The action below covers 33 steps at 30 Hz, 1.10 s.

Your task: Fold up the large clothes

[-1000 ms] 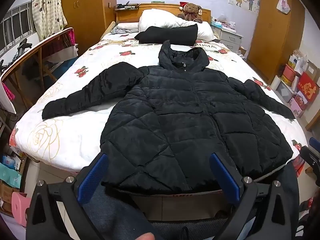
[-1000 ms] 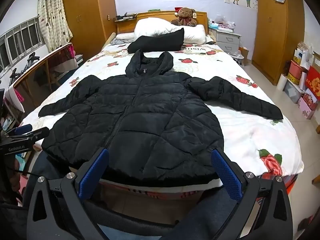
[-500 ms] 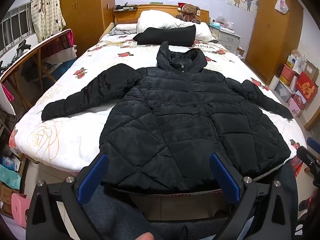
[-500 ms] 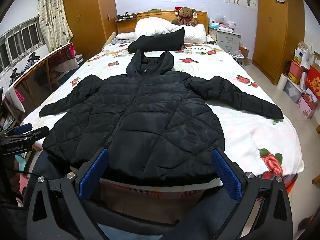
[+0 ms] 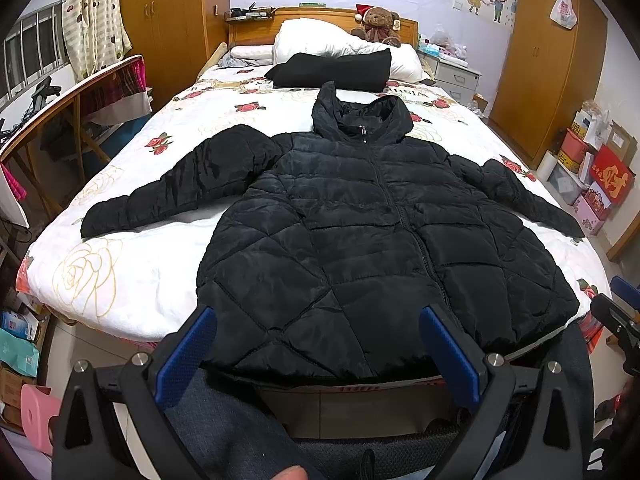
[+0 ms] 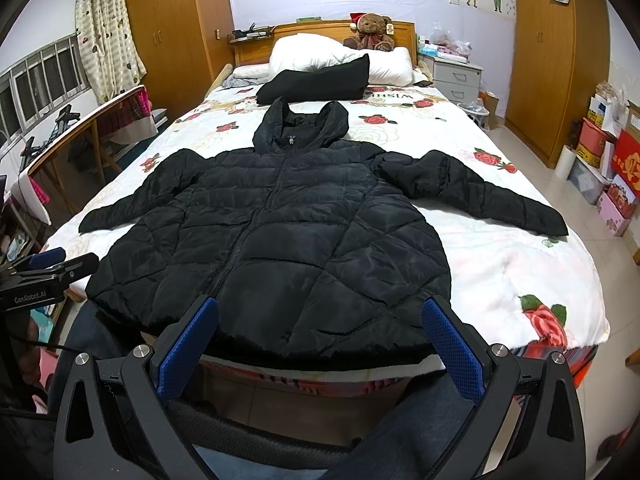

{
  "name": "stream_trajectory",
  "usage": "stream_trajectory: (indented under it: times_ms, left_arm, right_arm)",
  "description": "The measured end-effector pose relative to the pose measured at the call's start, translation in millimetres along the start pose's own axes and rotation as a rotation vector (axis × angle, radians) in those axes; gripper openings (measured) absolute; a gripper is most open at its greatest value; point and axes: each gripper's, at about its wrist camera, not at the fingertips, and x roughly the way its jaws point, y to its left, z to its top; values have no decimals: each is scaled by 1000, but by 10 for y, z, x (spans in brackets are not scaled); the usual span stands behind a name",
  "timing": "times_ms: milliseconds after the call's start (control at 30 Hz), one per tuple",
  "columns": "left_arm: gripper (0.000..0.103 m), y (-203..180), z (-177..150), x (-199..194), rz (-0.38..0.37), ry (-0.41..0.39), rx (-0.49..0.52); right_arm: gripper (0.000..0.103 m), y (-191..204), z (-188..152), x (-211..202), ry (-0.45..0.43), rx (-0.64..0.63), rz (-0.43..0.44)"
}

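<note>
A black quilted hooded jacket [image 5: 360, 232] lies flat, front up and zipped, on the bed [image 5: 132, 276], sleeves spread to both sides, hem at the near edge. It also shows in the right wrist view [image 6: 288, 236]. My left gripper [image 5: 318, 320] is open and empty, held in front of the hem near the jacket's left half. My right gripper [image 6: 320, 316] is open and empty, held in front of the hem near its right half. Neither touches the jacket.
A folded black garment [image 5: 332, 70], white pillows [image 5: 320, 38] and a teddy bear [image 5: 376, 24] lie at the headboard. A wooden desk [image 5: 60, 108] stands left of the bed. Boxes [image 5: 592, 168] and a wardrobe [image 5: 548, 60] stand on the right.
Both grippers have risen and eased slightly toward the bed; the jacket sits a little lower in the left view. The jacket itself has not moved.
</note>
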Motion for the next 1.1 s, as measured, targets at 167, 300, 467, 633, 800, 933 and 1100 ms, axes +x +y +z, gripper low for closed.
stream_trajectory:
  times_ms: [167,300,467,633,800,933,1100]
  left_arm:
    - [102,-5,-7,5,-1,2,-1]
    - [102,-5,-8,4,-1,3,-1]
    - [102,-7,-11,3,-1,3,-2]
    - [102,-5,-14,9,-1,3,-1]
    - [102,-4,-15,11,-2,3,-2]
    - [102,-4,-16,11,-2,4,-2]
    - [102,1,-15,12,-3,4,-3]
  right_arm:
    - [102,2,3,7,1,0,-1]
    - [102,15,-10,5,1,0,0]
    - [102,13,-11,9,1,1,-1]
    - [102,35,-23,7,3,1,-1]
    - [102,28,-24,6,4,3,0]
    - [102,29,-23,11,3,2,0]
    - [102,29,-26,10,4,3,1]
